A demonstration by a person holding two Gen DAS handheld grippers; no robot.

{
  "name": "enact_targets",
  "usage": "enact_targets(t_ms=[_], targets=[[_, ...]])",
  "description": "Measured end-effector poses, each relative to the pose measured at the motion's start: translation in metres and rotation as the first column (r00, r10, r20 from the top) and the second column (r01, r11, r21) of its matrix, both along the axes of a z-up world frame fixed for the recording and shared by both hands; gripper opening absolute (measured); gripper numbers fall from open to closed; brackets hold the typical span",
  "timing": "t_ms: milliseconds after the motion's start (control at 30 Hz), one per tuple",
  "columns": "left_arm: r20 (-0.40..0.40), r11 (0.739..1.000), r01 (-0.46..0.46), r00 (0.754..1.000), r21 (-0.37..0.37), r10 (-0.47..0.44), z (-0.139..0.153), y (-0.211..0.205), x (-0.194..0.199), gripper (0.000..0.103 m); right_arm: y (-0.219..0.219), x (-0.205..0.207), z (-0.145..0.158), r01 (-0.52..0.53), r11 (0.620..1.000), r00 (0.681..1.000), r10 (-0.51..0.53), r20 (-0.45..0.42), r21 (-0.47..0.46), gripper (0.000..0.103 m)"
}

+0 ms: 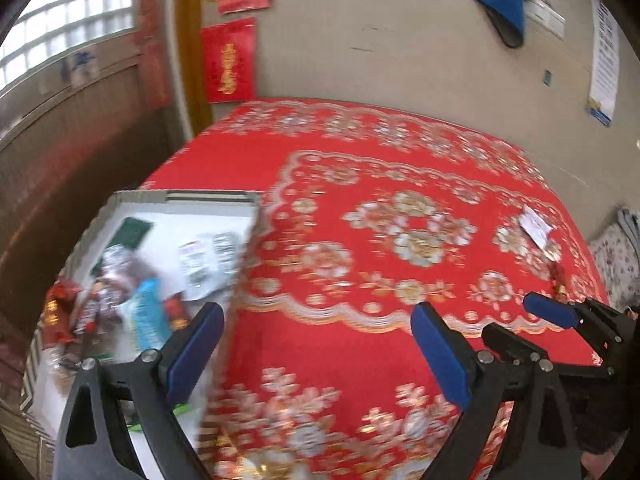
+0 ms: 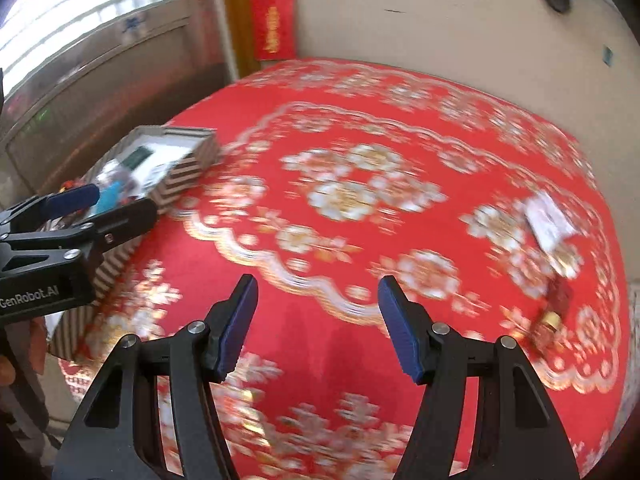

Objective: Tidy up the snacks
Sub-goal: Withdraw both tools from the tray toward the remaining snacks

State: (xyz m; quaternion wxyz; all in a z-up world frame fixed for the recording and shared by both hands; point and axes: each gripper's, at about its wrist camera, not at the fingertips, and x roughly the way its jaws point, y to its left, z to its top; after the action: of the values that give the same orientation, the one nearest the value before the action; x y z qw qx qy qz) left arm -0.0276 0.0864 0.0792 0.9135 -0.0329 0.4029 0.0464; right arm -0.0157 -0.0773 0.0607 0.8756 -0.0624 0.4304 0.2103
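1. A striped box [image 2: 188,172] sits at the left edge of a table covered by a red cloth with gold and white flowers [image 1: 360,184]; it serves as the landmark here.
2. Inside the box lie several snack packets [image 1: 120,292]: red ones at its left side, a light blue one nearer the middle, and white printed ones toward its far right corner. Blur hides any finer detail.
3. The left gripper [image 1: 316,352] hangs over the box's right wall, with one blue pad above the box interior and the other out over the cloth to the right of the box. Its jaws stand wide apart with nothing between them.
4. The right gripper [image 2: 318,328] is over the bare cloth, well to the right of the box. Its jaws are parted about halfway and grasp nothing.
5. A white packet [image 2: 550,220] lies on the cloth far to the right of the box, near the table's right edge.
6. A small red packet [image 2: 558,300] lies just beside the white one, on its near side, equally far from the box.
7. Both outlying packets are apart from either gripper.
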Motion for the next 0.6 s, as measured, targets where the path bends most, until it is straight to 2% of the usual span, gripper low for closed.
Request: enact_targets(t_ms=[367,467,600], targets=[[-0.060,0.990,0.137,0.989,-0.026,-0.139,-0.007,-0.069,0.046,0.096,-0.095,0.021,-0.004,0.219,0.976,0.976,-0.219,-0.018,0.004,0.063],[-0.066,0.986,0.168,0.984,-0.013,-0.168,-0.009,-0.087,0.057,0.096,-0.113,0.025,-0.005,0.272,0.962,0.962,-0.272,-0.007,-0.028,0.063],[-0.078,0.977,0.214,0.974,-0.001,-0.213,-0.012,-0.109,0.074,0.096,-0.135,0.030,-0.009,0.322,0.946,0.946,-0.323,-0.022,-0.027,0.063]])
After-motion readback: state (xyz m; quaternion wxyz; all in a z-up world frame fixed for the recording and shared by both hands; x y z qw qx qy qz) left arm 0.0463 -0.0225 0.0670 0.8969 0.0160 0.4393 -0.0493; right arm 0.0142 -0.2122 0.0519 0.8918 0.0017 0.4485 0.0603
